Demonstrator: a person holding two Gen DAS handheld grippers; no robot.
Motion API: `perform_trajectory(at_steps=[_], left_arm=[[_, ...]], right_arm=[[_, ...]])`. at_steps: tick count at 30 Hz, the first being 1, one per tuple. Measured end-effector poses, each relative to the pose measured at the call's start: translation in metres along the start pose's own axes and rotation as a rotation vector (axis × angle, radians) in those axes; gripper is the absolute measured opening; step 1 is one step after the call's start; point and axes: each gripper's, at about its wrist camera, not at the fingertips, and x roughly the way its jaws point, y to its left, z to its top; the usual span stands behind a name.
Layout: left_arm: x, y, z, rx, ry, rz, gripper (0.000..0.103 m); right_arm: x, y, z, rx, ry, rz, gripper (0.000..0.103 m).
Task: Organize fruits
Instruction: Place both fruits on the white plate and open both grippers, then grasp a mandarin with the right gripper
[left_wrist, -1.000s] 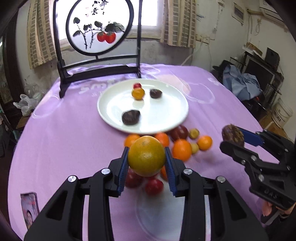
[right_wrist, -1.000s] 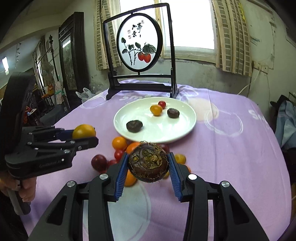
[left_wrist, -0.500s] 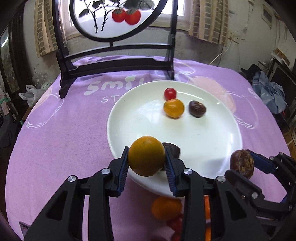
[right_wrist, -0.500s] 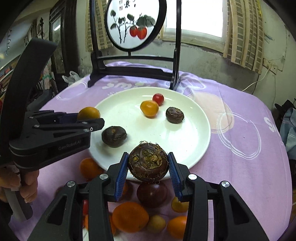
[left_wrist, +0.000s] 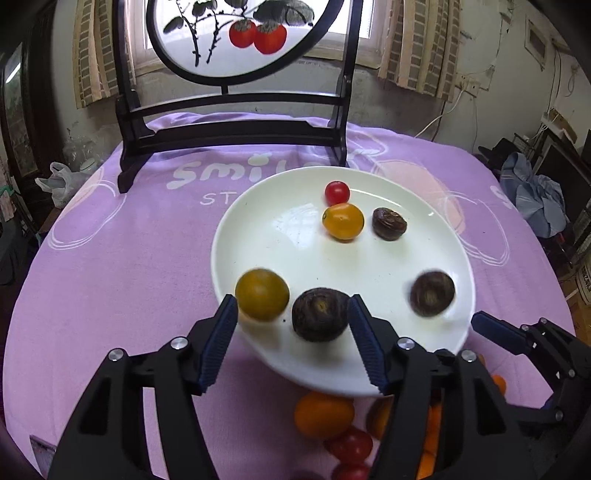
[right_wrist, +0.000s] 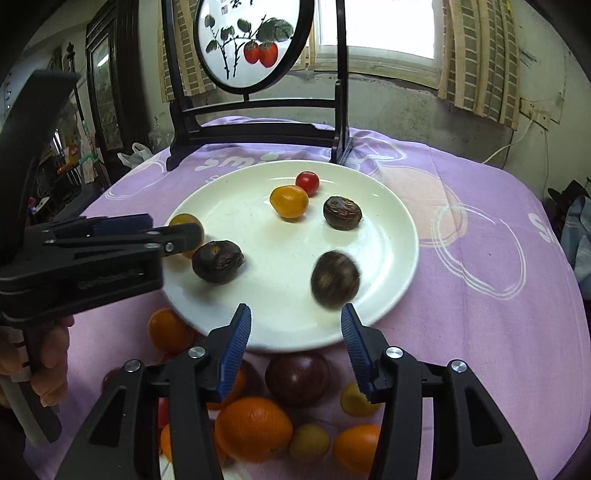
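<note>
A white plate (left_wrist: 280, 236) (right_wrist: 236, 206) on the purple cloth holds a red cherry tomato (left_wrist: 337, 192), a small orange fruit (left_wrist: 342, 221) and a dark brown fruit (left_wrist: 389, 223). My left gripper (left_wrist: 291, 312) is open at the plate's near edge; a blurred yellow-orange fruit (left_wrist: 262, 294) lies loose by its left finger, a dark fruit (left_wrist: 320, 314) between the fingers. My right gripper (right_wrist: 295, 319) is open; a blurred brown fruit (right_wrist: 335, 279) lies just ahead of it on the plate.
A pile of oranges (right_wrist: 253, 428), a dark plum (right_wrist: 297, 378), small yellow fruits and red tomatoes (left_wrist: 351, 445) lies on the cloth before the plate. A black-framed round painted screen (left_wrist: 236, 133) stands behind the plate. Clutter surrounds the table.
Both grippers have opened over the plate. The yellow-orange fruit has left the left gripper and the brown fruit has left the right gripper; both are blurred on the plate.
</note>
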Motion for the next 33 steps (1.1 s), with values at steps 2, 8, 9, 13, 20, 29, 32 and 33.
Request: perform_trajectory(at_steps=[2, 8, 9, 13, 20, 29, 32, 33], left_arm=[[-0.013, 0.001, -0.007, -0.005, -0.009, -0.013, 0.066], [-0.047, -0.006, -0.042, 0.034, -0.034, -0.012, 0.074], [-0.053, -0.007, -0.050, 0.037, -0.033, -0.020, 0.074], [-0.070, -0.007, -0.077, 0.027, -0.023, -0.049, 0.075], [-0.086, -0.002, -0.117, -0.002, 0.001, -0.061, 0.078], [-0.088, 0.010, -0.139, -0.030, -0.028, -0.045, 0.084], [-0.085, 0.020, -0.140, -0.043, -0.036, -0.041, 0.084], [-0.085, 0.024, -0.140, -0.048, -0.036, -0.042, 0.084]], right_arm=[[-0.010, -0.004, -0.007, 0.018, -0.005, 0.011, 0.052], [-0.040, -0.010, -0.030, 0.030, -0.029, 0.004, 0.057], [-0.045, -0.011, -0.036, 0.035, -0.030, 0.003, 0.057], [-0.060, -0.016, -0.057, 0.056, -0.029, 0.005, 0.057], [-0.077, -0.008, -0.089, 0.039, -0.008, 0.004, 0.059], [-0.063, 0.035, -0.112, -0.090, 0.079, 0.008, 0.059], [-0.048, 0.049, -0.113, -0.120, 0.106, -0.004, 0.058], [-0.045, 0.051, -0.111, -0.122, 0.112, -0.004, 0.057]])
